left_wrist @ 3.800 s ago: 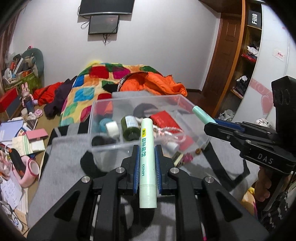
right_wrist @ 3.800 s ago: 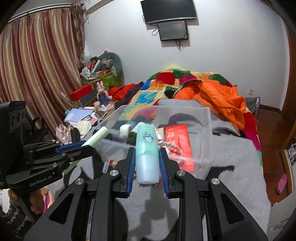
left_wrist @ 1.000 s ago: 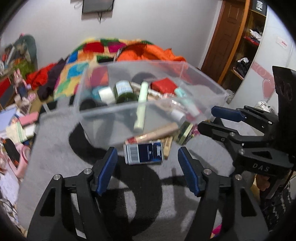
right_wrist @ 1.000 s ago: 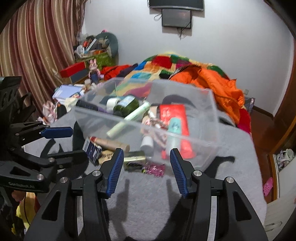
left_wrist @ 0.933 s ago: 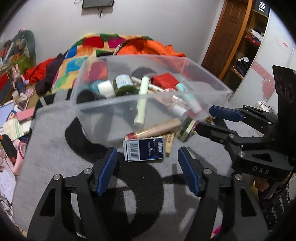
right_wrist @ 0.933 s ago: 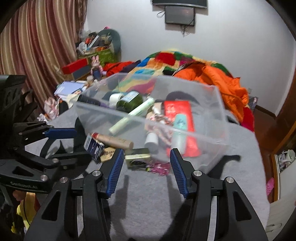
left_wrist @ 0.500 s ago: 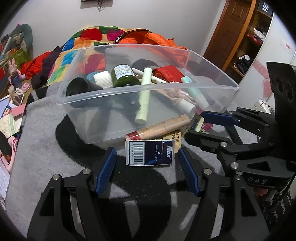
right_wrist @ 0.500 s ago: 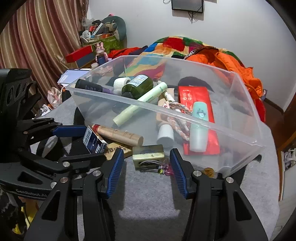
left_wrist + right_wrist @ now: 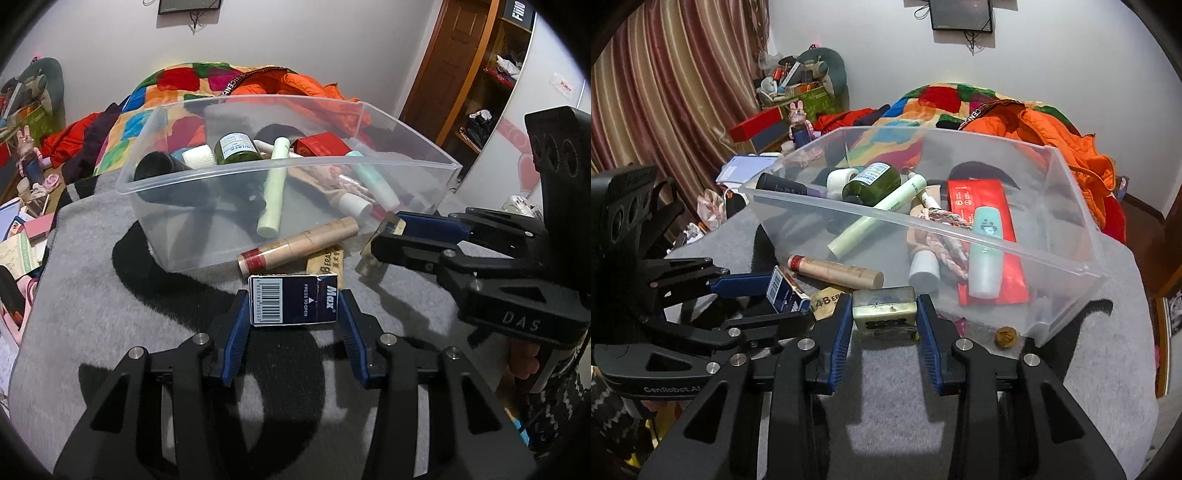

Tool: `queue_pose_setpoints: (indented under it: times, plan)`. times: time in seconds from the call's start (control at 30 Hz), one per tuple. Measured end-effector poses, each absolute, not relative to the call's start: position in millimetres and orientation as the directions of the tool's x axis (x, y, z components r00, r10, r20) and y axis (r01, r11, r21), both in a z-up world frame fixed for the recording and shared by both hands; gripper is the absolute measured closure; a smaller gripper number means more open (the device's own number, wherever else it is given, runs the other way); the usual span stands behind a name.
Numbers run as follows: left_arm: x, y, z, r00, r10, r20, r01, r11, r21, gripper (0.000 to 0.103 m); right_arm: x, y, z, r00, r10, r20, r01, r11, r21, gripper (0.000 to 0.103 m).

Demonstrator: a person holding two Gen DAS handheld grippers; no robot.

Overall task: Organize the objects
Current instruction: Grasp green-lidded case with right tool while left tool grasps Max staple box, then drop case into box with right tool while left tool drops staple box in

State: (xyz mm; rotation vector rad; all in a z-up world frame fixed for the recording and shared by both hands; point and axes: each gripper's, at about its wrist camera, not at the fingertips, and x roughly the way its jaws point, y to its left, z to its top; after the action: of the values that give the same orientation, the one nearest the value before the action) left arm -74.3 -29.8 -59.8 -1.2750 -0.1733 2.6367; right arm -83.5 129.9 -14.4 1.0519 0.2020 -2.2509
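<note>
A clear plastic bin [image 9: 295, 168] [image 9: 1067, 218] on a grey blanket holds bottles, tubes and a red packet. In front of it lie a blue Max box [image 9: 293, 300] [image 9: 785, 291], a tan tube [image 9: 299, 246] [image 9: 834, 272], a tan card [image 9: 328, 262] and a small olive tin [image 9: 884, 310]. My left gripper [image 9: 293, 314] has its blue pads on both sides of the blue box, which rests on the blanket. My right gripper [image 9: 884, 325] has its pads against both sides of the olive tin. Each gripper shows in the other's view.
A small brown ball [image 9: 1006, 336] and beads lie by the bin's right corner. Behind the bin is a colourful quilt [image 9: 177, 81] with an orange jacket [image 9: 1045, 125]. Clutter of books and boxes [image 9: 757, 166] lies to the left. A wooden door [image 9: 454, 62] stands at the right.
Both grippers were shut on tubes earlier; those tubes now lie in the bin. Both grippers came down and forward and narrowed, the left around the blue box, the right around the olive tin.
</note>
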Motion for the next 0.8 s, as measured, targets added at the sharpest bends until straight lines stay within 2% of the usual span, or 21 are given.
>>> queue_pose_setpoints:
  times: [0.8]
  plan:
    - [-74.2,-28.6,10.2,-0.753,0.206,-0.625,-0.128,-0.978,-0.167,0.056,-73.7,165.7,49.4,-0.626,-0.509,-0.59,0.544,-0.828,0.137,0.071]
